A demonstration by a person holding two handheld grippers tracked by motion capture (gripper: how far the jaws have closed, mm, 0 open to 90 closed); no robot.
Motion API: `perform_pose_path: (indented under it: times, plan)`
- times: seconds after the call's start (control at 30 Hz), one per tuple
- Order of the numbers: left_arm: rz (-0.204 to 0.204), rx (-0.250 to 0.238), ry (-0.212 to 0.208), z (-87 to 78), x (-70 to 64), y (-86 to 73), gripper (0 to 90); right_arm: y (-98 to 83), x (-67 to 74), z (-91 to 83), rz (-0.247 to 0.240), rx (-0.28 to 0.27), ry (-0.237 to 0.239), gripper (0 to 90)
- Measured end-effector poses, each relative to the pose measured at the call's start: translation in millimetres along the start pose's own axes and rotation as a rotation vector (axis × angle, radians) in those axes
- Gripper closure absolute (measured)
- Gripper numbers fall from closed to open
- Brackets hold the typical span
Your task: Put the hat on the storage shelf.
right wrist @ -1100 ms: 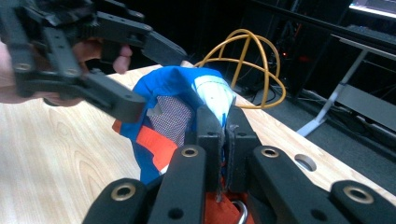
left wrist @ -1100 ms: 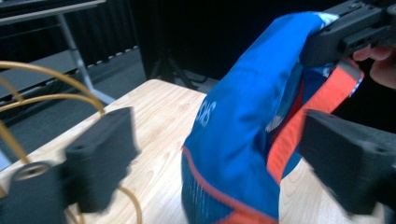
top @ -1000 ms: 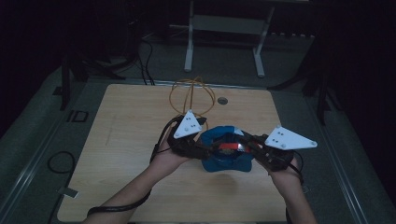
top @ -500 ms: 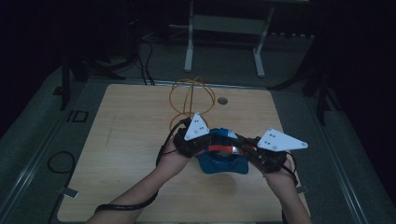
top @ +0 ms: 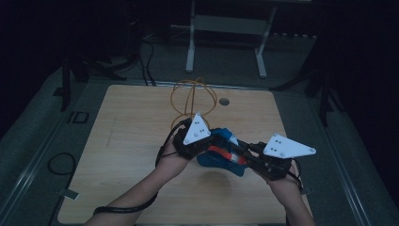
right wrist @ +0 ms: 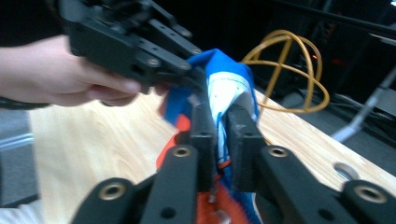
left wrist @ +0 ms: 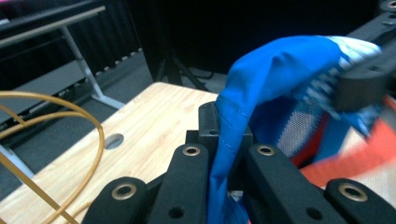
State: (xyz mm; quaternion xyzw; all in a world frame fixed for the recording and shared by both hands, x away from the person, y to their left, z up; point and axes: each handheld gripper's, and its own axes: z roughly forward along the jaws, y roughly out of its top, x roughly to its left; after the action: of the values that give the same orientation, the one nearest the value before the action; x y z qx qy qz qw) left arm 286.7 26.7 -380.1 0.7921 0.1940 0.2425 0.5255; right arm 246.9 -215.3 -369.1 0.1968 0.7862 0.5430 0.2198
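Observation:
A blue cloth item (top: 221,164) with a red strap (top: 222,153) and white mesh lies bunched on the wooden table (top: 131,141), between my two grippers. My left gripper (top: 214,141) comes in from the left. Its jaws (left wrist: 224,135) are shut on a fold of the blue cloth (left wrist: 280,74). From the right, my right gripper (top: 239,151) pinches the cloth's white and blue edge (right wrist: 229,88) between its jaws (right wrist: 222,121). Those jaws have just been opening a little, with the cloth still between the pads. The left gripper (right wrist: 140,42) holds the same edge just beyond.
A loop of yellow cable (top: 193,101) stands on the table behind the cloth, close to a round hole (top: 224,101) in the tabletop. A metal stand (top: 226,28) is on the floor past the far edge. Dark cables trail from both grippers.
The left gripper has turned in toward the blue cloth and closed on its edge. The cloth is pulled up between the two grippers. The right hand has sunk a little toward the table's front.

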Motion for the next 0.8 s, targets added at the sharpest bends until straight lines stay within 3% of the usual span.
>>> perform_pose_path:
  times: [0.1, 0.23, 0.3, 0.43, 0.53, 0.67, 0.8]
  plan:
    - [0.000, -0.008, -0.012, -3.7, 1.7, 1.6, 89.5, 5.0, 4.2, -8.6, 0.005, -0.027, 0.022, 74.3]
    - [0.034, -0.035, -0.039, -8.8, 1.9, 0.3, 89.5, 11.5, 7.7, -21.9, -0.014, -0.063, 0.020, 68.0]
    - [0.056, -0.059, -0.071, -13.7, 3.5, 0.0, 89.5, 11.9, 6.1, -26.7, -0.012, -0.068, 0.014, 67.0]
    - [0.081, -0.093, -0.088, -25.2, 9.7, 1.2, 89.5, 3.4, 0.1, -28.2, 0.020, -0.049, 0.007, 65.0]
    - [0.082, -0.132, -0.141, -32.7, 16.9, 0.4, 89.4, -6.4, -1.4, -24.1, 0.036, -0.026, 0.025, 62.7]
    - [0.092, -0.211, -0.270, -40.1, 25.0, -2.3, 89.4, -15.5, -1.2, -18.2, 0.061, -0.016, 0.049, 60.1]
    - [0.109, -0.233, -0.310, -42.8, 25.2, -1.7, 89.3, -18.5, 3.9, -11.4, 0.068, -0.014, 0.084, 57.2]
